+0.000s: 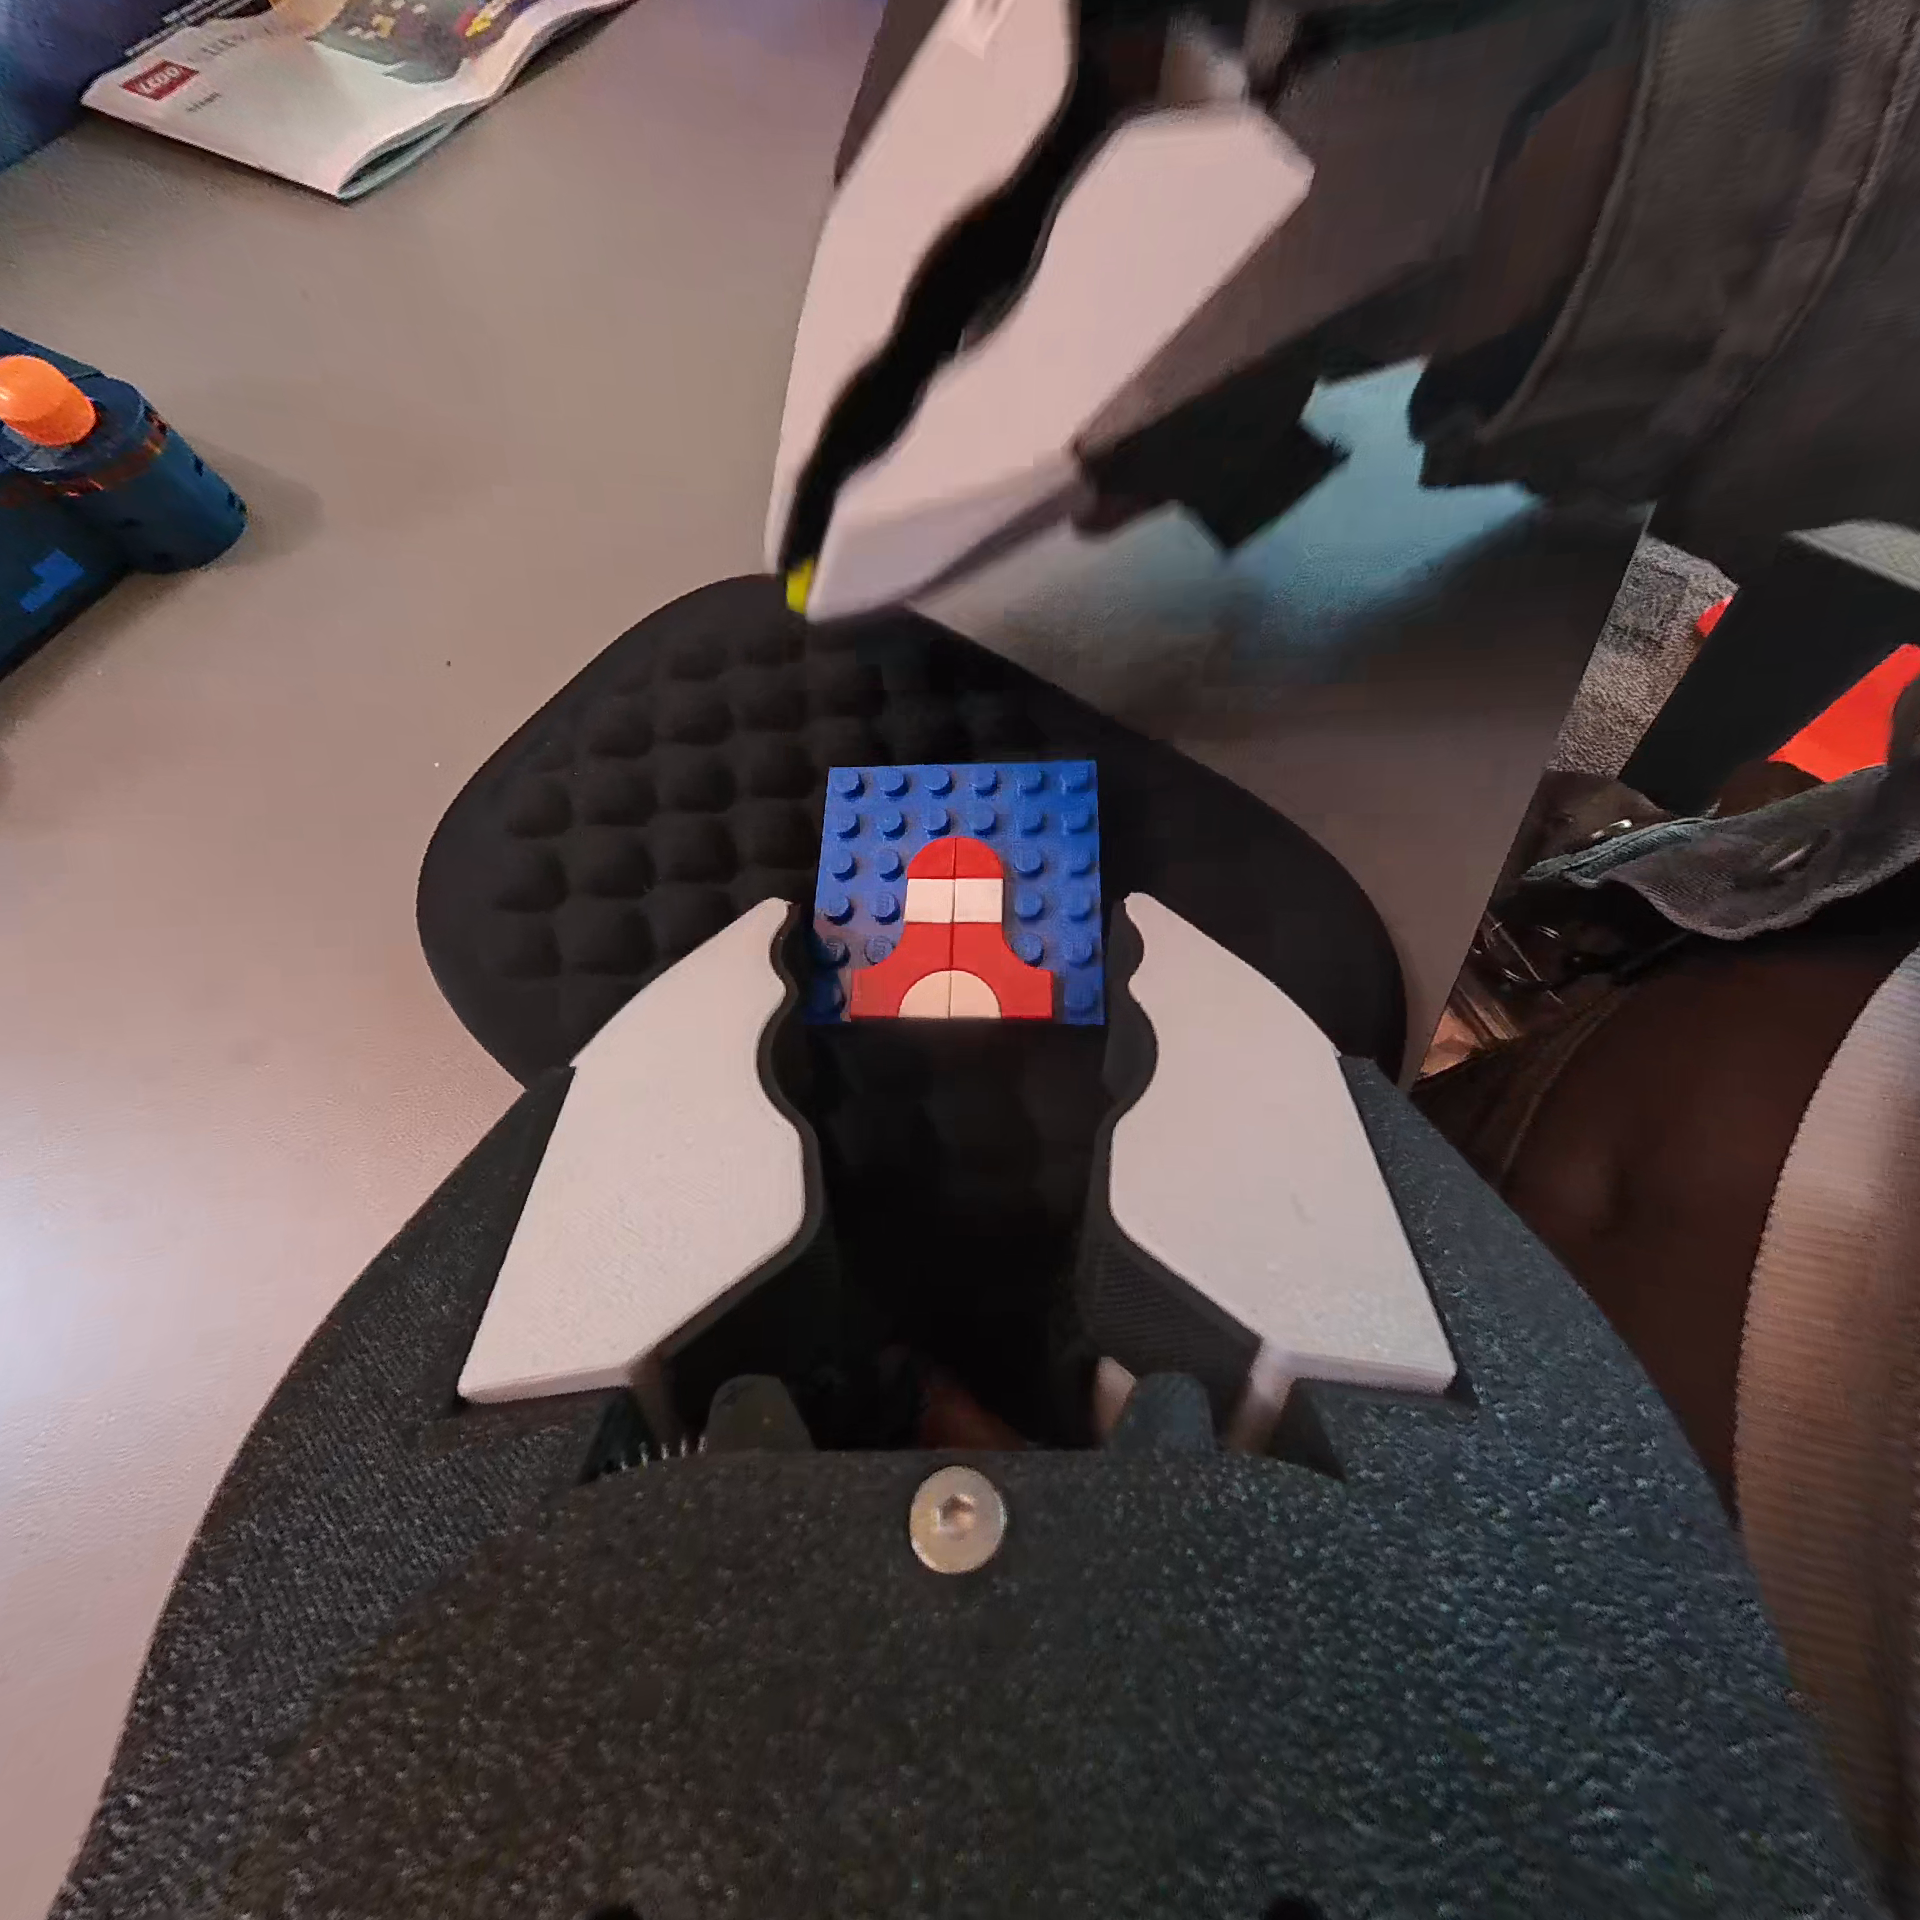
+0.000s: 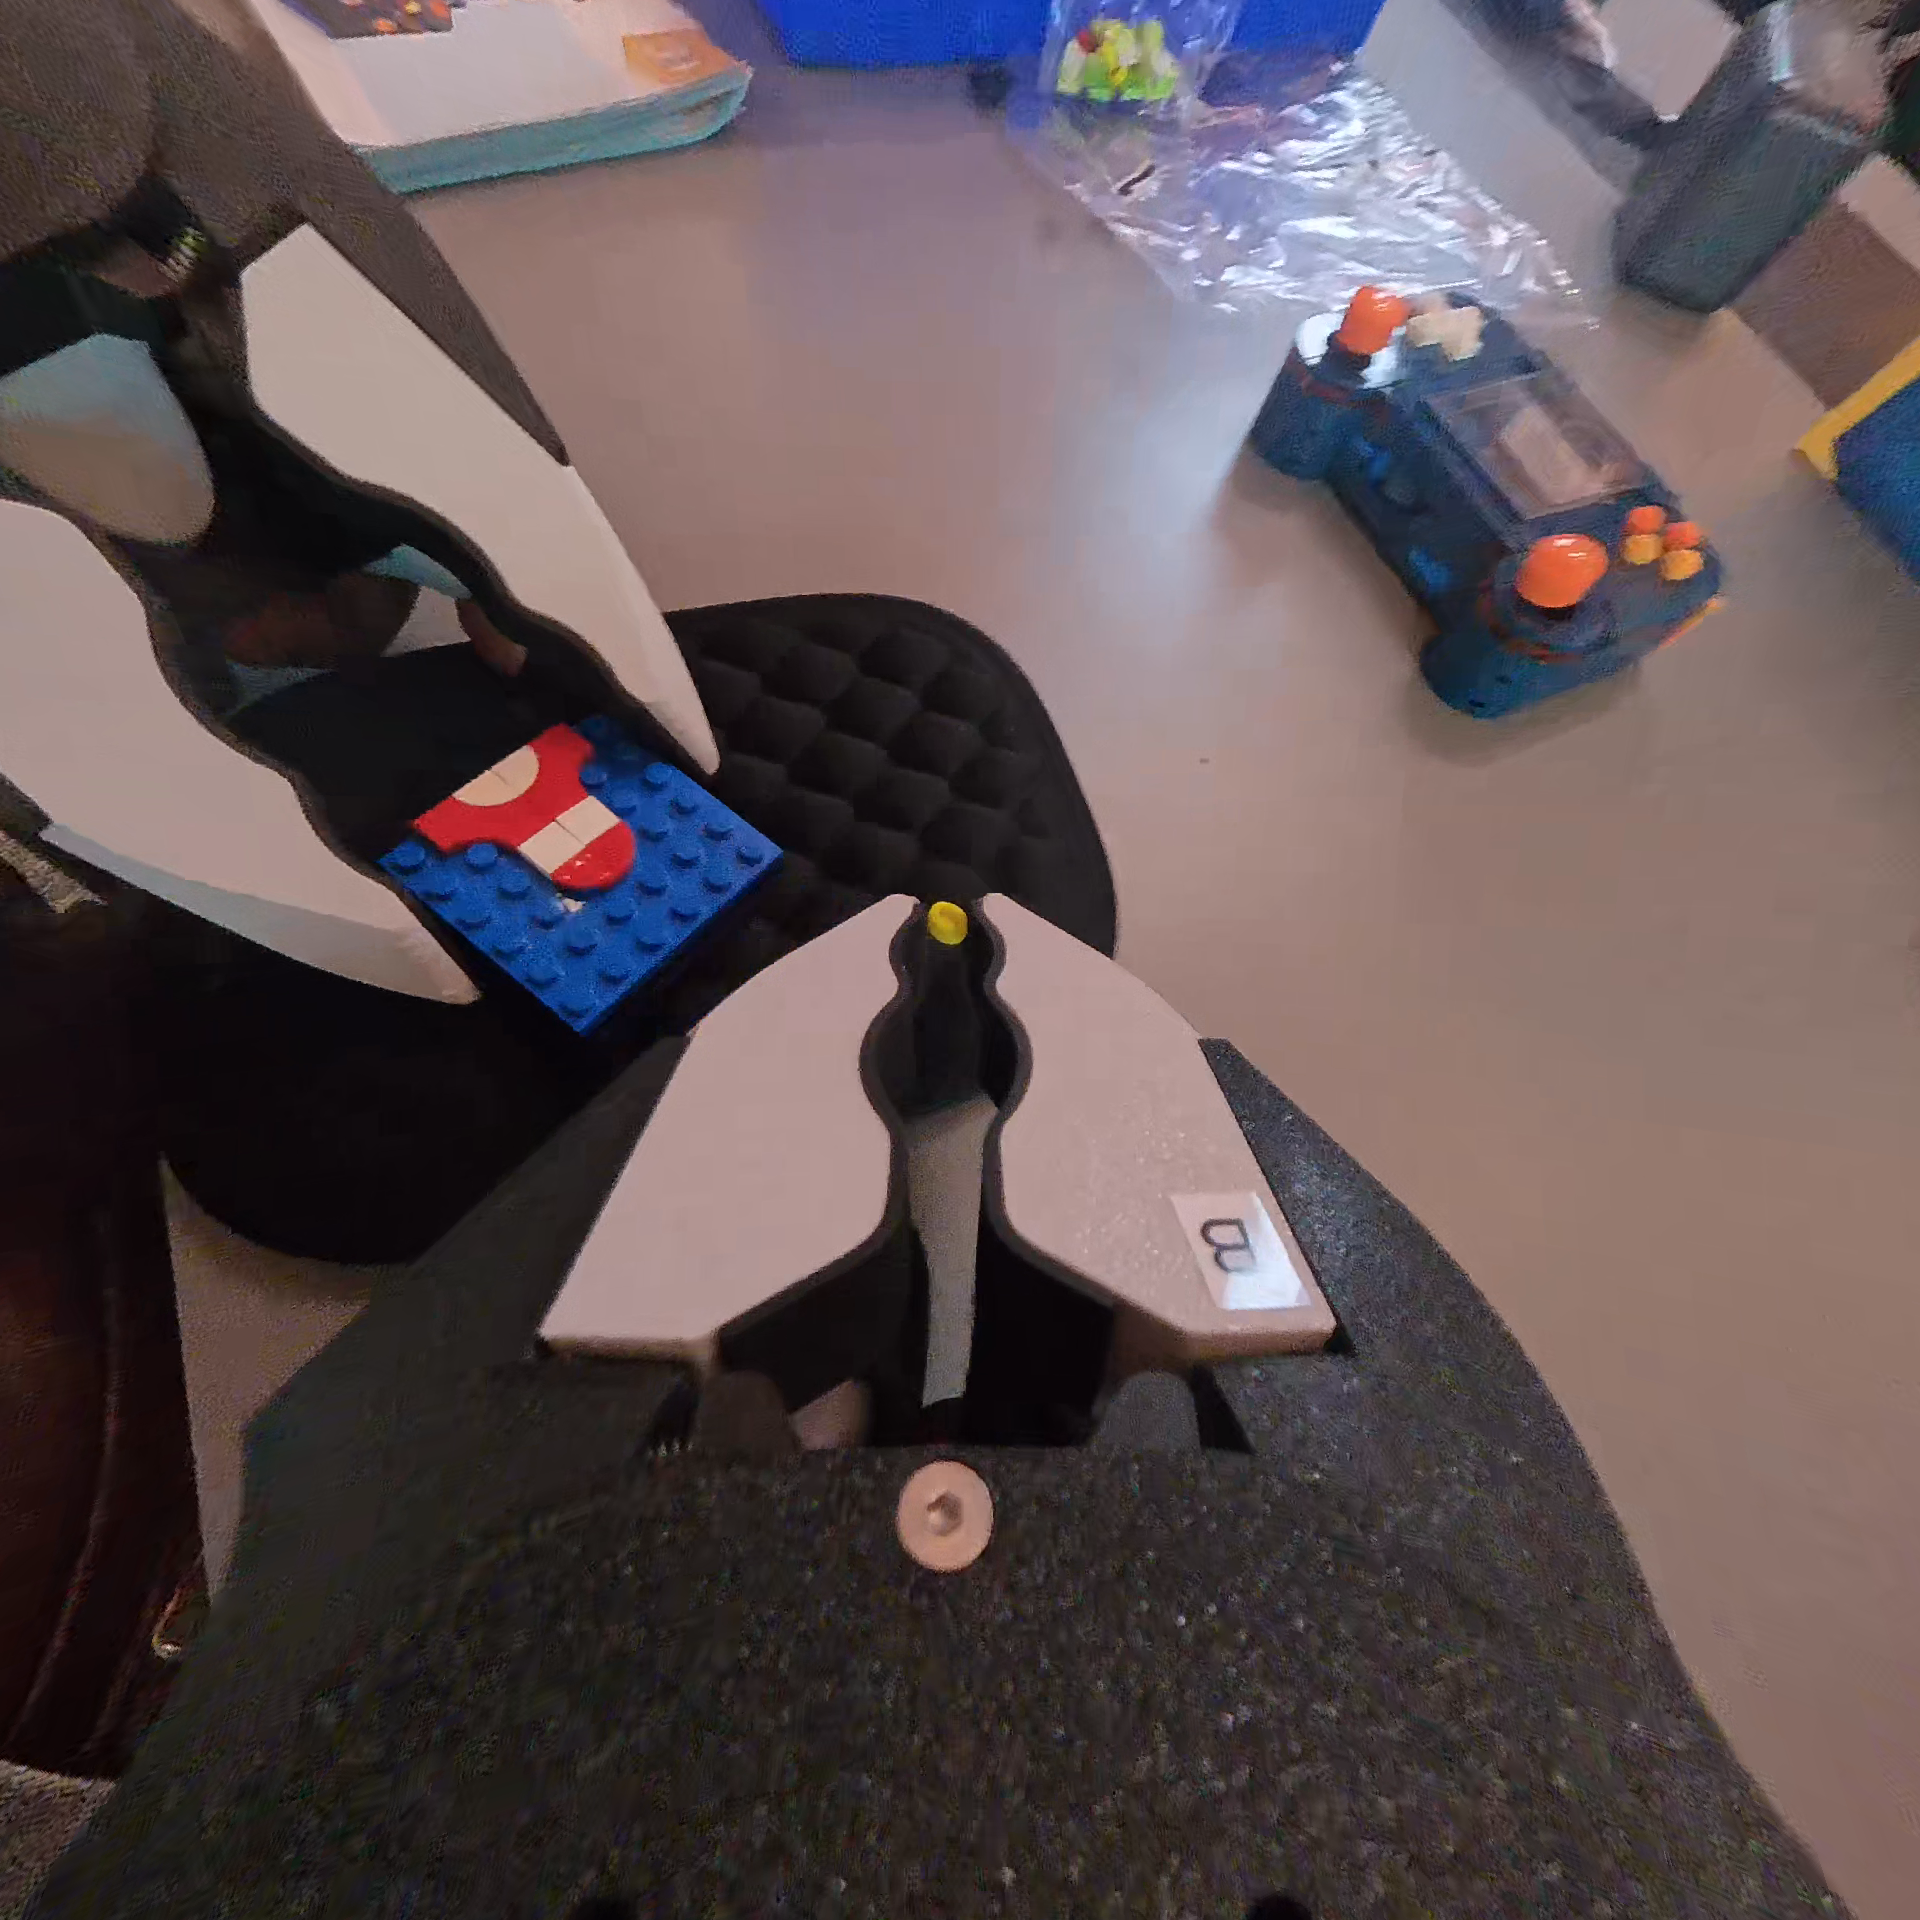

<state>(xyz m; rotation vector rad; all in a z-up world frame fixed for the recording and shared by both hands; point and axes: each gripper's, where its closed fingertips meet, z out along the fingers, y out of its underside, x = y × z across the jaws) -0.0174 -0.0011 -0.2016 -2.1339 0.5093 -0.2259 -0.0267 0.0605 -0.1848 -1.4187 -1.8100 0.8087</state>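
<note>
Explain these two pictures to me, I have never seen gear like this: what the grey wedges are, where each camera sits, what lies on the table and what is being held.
The grey wedges are the fingers of two hand-held tongs, one in each of a person's hands. Each picture comes from a camera mounted on one pair, looking forward along its fingers.

In the left view, the left tongs are open, with a blue studded plate between their tips; it carries a flat red and white brick shape. Whether the tips touch the plate is unclear. The plate lies on a black bumpy pad on the grey table.

In the right view, the right tongs are shut on a tiny yellow piece, just beside the plate.

Farther off lie a dark blue brick-built game controller with orange knobs, a booklet and clear plastic wrap.
</note>
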